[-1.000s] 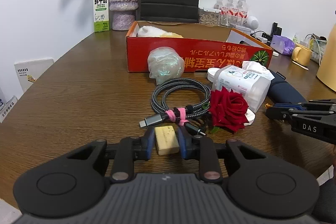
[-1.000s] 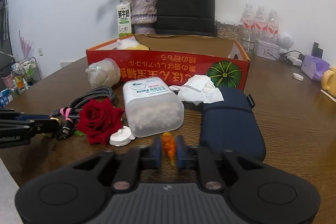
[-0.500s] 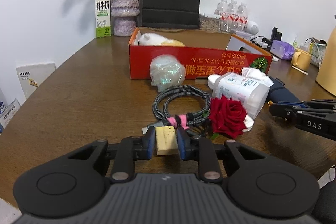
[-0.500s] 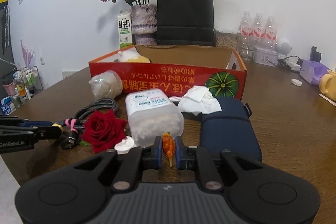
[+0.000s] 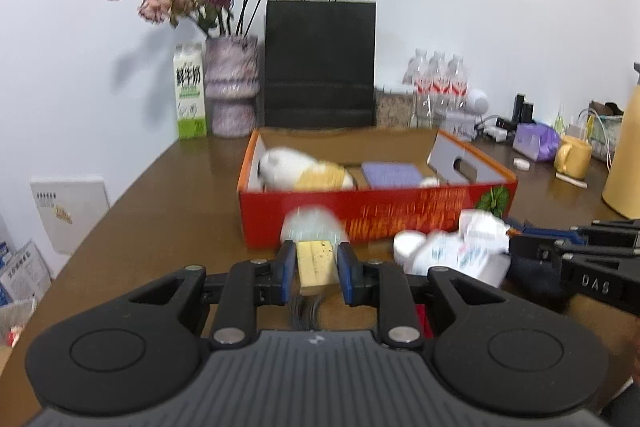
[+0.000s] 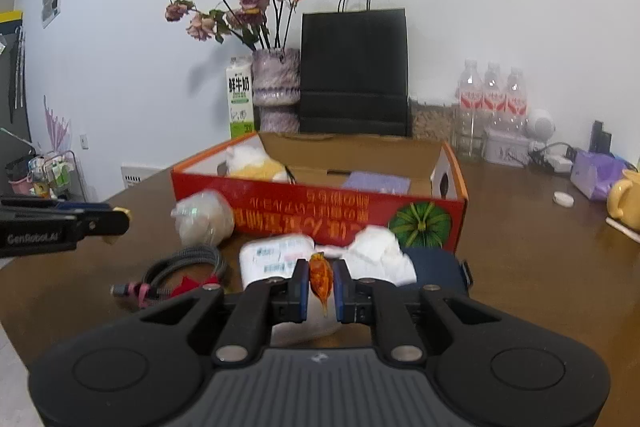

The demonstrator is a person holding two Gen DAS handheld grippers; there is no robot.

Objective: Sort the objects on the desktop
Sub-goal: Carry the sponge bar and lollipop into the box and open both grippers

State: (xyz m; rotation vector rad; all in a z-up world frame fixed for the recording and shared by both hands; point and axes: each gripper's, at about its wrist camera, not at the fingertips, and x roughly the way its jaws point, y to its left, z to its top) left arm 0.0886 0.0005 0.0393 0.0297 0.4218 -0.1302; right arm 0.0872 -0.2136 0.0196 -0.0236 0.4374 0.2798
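A brown wooden table (image 6: pixel 520 267) carries a red cardboard box (image 6: pixel 320 215), a coiled cable (image 6: pixel 188 263) and a navy pouch (image 6: pixel 436 263). A milk carton (image 5: pixel 191 101), vase (image 5: pixel 232 91) and black paper bag (image 5: pixel 320 63) stand behind.

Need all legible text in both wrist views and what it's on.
"DAS": side of the right gripper, left wrist view.
"GenRobot.AI": side of the left gripper, right wrist view.
"鲜牛奶": milk carton; its small print is unreadable.
Yellow characters on the red box are upside down and blurred, unreadable.
Labels on the white container, water bottles and white card: too small or blurred.
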